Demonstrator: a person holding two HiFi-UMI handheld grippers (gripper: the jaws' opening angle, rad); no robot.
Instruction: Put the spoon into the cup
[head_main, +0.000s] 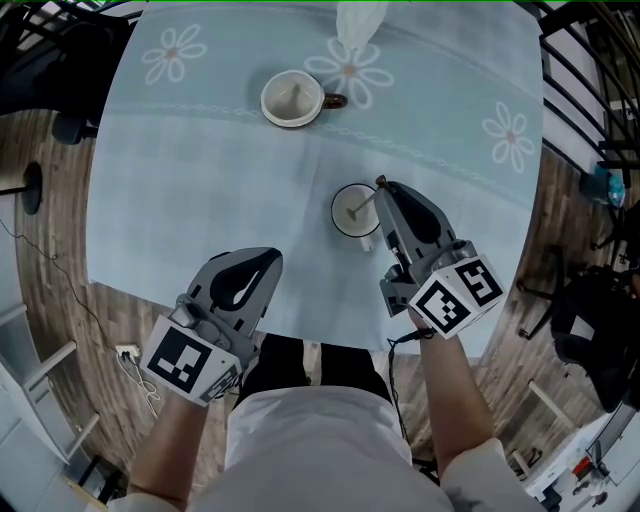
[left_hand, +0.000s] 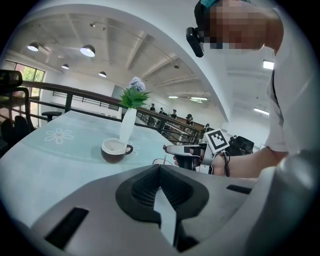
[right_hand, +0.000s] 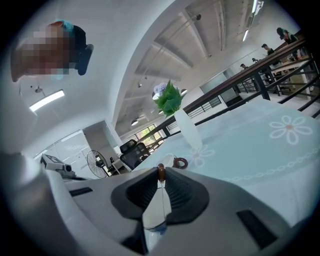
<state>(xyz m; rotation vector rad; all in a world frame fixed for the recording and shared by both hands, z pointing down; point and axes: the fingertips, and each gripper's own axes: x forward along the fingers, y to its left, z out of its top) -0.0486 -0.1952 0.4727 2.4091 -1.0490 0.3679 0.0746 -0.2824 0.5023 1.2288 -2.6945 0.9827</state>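
A white cup (head_main: 352, 211) stands on the pale blue tablecloth just ahead of my right gripper (head_main: 381, 186). That gripper is shut on the brown end of a slim spoon (head_main: 361, 207), whose lower part hangs inside the cup. In the right gripper view the brown spoon tip (right_hand: 160, 172) sticks up between the jaws, and the cup's rim (right_hand: 153, 229) shows below them. My left gripper (head_main: 264, 262) hovers over the table's near edge, shut and holding nothing. It faces the right gripper (left_hand: 182, 149) in the left gripper view.
A second white cup (head_main: 291, 98) with a brown handle stands farther back, also seen as the cup (left_hand: 115, 149) in the left gripper view. Behind it is a white vase (head_main: 357, 22) with green leaves. The table edge (head_main: 300, 332) lies close to the person's body.
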